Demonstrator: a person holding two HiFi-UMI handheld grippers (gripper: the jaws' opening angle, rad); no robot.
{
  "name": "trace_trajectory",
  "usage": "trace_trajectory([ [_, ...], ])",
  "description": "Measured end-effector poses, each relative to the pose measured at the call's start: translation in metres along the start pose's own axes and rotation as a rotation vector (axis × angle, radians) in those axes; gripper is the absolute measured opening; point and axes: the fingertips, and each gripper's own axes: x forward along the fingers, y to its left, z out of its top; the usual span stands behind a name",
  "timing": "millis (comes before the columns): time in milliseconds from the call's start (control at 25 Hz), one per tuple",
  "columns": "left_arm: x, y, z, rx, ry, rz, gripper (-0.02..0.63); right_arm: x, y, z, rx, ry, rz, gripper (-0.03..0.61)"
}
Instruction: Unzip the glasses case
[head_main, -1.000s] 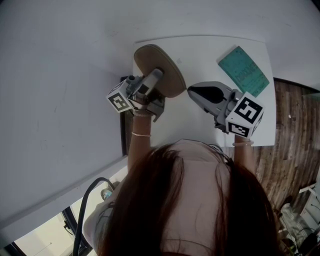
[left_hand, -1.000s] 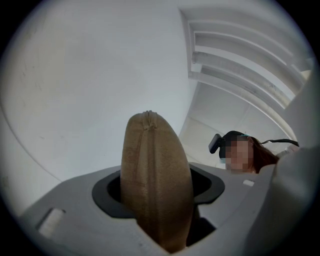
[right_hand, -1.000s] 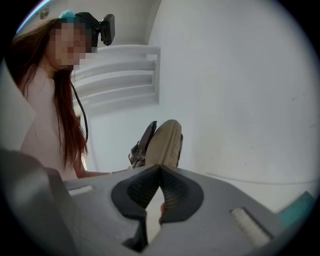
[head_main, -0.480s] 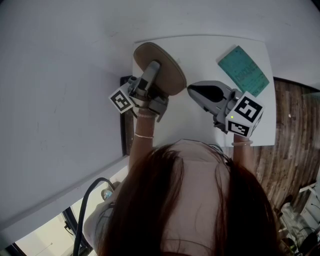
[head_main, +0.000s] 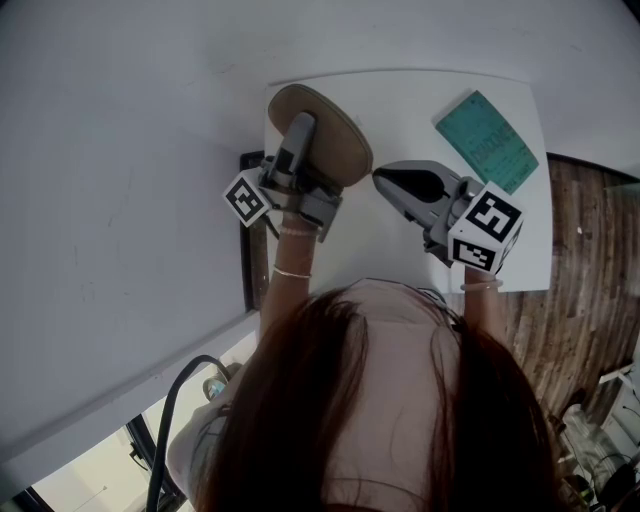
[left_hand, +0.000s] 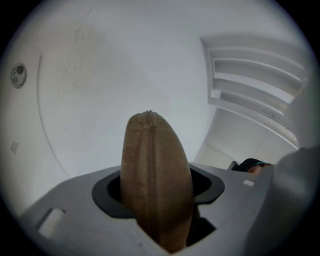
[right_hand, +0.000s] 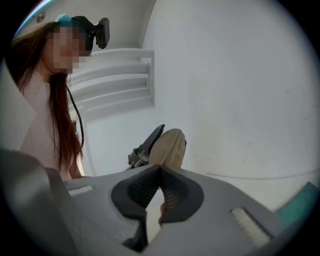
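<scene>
The white worktop (head_main: 400, 110) holds the brown glasses case (head_main: 338, 150) near its far left corner. The left gripper (head_main: 298, 140) has its jaws squeezed tight on the case, which stands on its edge between them. The right gripper (right_hand: 160, 170) waits near the middle of the worktop with its jaws closed, tips touching, holding nothing.

The case looks still zipped, so this is the holding step. Next, I think the right jaws must open a little, find the zip pull and pinch it. The pull is too small to spot.

A white wall (head_main: 120, 120) stands behind. A wooden floor (head_main: 590, 280) shows on the right. A teal card (head_main: 488, 142) lies at the far right corner.
</scene>
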Motion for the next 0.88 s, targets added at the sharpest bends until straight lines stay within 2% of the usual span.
trace_trajectory([
  [360, -0.008, 0.018, 0.005, -0.073, -0.082, 0.085, 0.298, 0.004, 0.000, -0.010, 0.022, 0.026, -0.011, 0.003],
  [880, -0.014, 0.028, 0.008, -0.116, -0.132, 0.109, 0.298, 0.012, 0.006, -0.020, 0.041, 0.054, 0.008, 0.003],
])
